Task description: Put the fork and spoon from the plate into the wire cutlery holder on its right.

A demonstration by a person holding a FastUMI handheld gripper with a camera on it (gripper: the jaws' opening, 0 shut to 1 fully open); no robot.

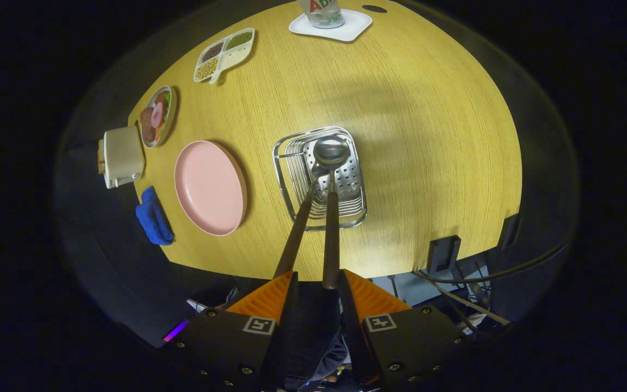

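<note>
The wire cutlery holder point(290, 163) stands on the wooden table just ahead of my fingers. The spoon point(331, 151) has its bowl down in the holder, and its brown handle rises straight toward me. The handle's end lies in the gap between my fingertips, close to the right finger, with room left on its other side. The fork point(296, 237) stands in the holder too; its brown handle leans up toward my left fingertip. My gripper point(318, 275) hangs open above the table's near edge. The pink plate point(210, 187), left of the holder, is bare.
A blue cloth point(153, 216) and a cream toaster point(122, 156) sit left of the plate. Beyond them are a dish of food point(157, 115) and a divided snack tray point(225, 53). A bottle on a white coaster point(331, 24) stands at the far edge. Cables hang below the near edge point(471, 280).
</note>
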